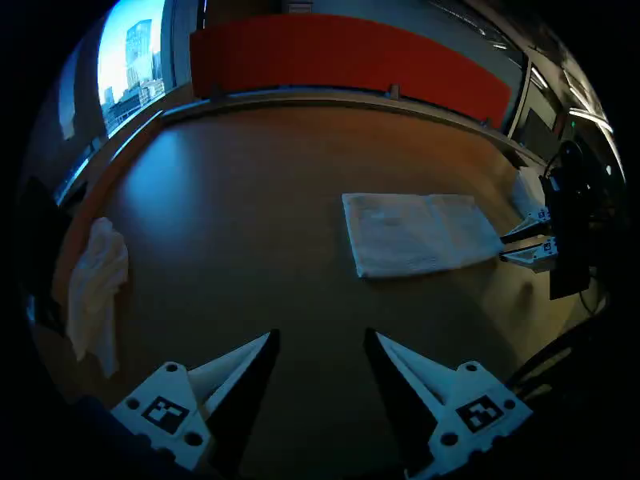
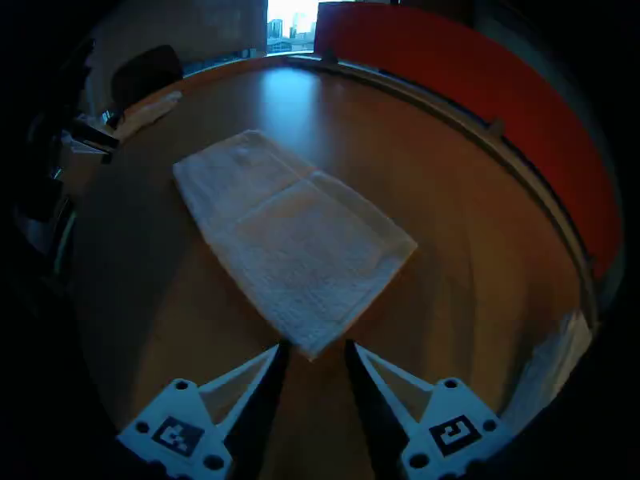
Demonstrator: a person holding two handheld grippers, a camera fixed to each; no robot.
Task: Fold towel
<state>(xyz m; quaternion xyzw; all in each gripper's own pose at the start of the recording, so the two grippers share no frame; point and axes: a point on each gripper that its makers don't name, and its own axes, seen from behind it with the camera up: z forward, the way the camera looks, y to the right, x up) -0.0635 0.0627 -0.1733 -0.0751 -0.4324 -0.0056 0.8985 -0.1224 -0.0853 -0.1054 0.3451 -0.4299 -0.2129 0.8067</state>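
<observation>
A white towel (image 1: 420, 232) lies folded flat in a rectangle on the brown table (image 1: 240, 240). In the left gripper view my left gripper (image 1: 320, 336) hangs open over bare table, well short of the towel. My right gripper (image 1: 526, 242) shows there at the towel's right end, its fingers apart. In the right gripper view the towel (image 2: 288, 232) stretches away from me. Its near corner points into the gap of my open right gripper (image 2: 316, 346), and neither finger presses on it.
A crumpled white cloth (image 1: 96, 280) lies at the table's left edge, also seen as a cloth (image 2: 152, 108) far off. Another white cloth (image 2: 552, 360) sits at the right edge. A red partition (image 1: 352, 56) runs along the back, a window (image 1: 128, 56) beside it.
</observation>
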